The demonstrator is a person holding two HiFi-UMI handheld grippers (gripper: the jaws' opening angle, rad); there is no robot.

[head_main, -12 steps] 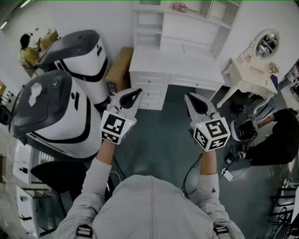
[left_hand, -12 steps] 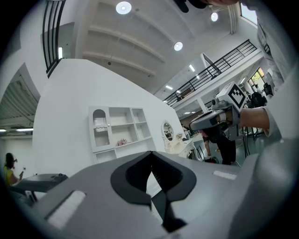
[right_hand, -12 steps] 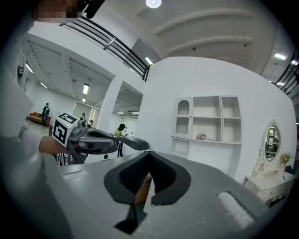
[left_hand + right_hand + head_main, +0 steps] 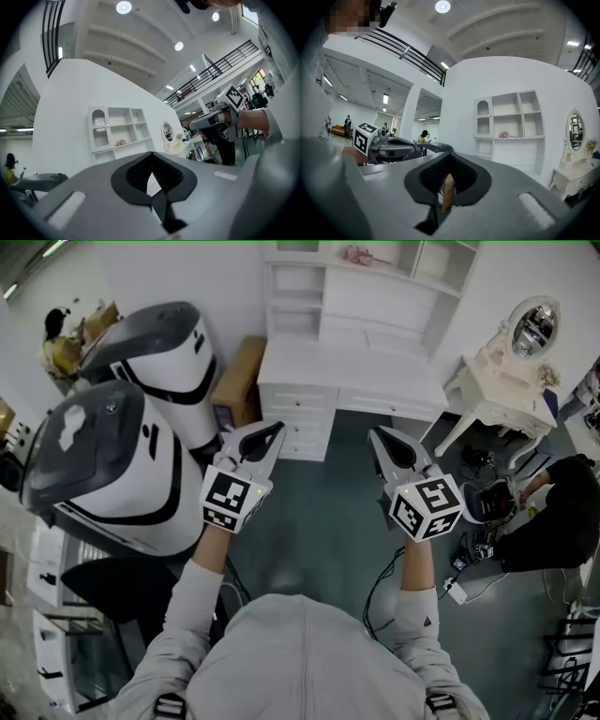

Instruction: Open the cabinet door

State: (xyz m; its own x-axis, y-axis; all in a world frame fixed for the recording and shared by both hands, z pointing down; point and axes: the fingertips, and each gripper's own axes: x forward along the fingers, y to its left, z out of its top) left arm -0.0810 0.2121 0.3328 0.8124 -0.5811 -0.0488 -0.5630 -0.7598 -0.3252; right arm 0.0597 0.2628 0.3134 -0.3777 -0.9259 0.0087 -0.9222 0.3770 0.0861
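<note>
Both left gripper (image 4: 270, 430) and right gripper (image 4: 379, 435), closed empty, face white cabinet (image 4: 349, 382) over dark floor (image 4: 323, 517).

— Grey for the left tool (image 4: 272, 430) and the right tool (image 4: 379, 437), with black-and-white square markers on the cubes (image 4: 230, 498)?
— Yes, and black lining inside the jaws. Plain white on the cabinet (image 4: 305, 399) at twelve o'clock.
— Dark teal for the floor (image 4: 319, 521). Cardboard brown on the box (image 4: 240, 381) at eleven.
— White with dark grey tops and black bands on the two pods (image 4: 122, 474) at nine. Pale grey on the sleeves (image 4: 187, 606) at six.
</note>
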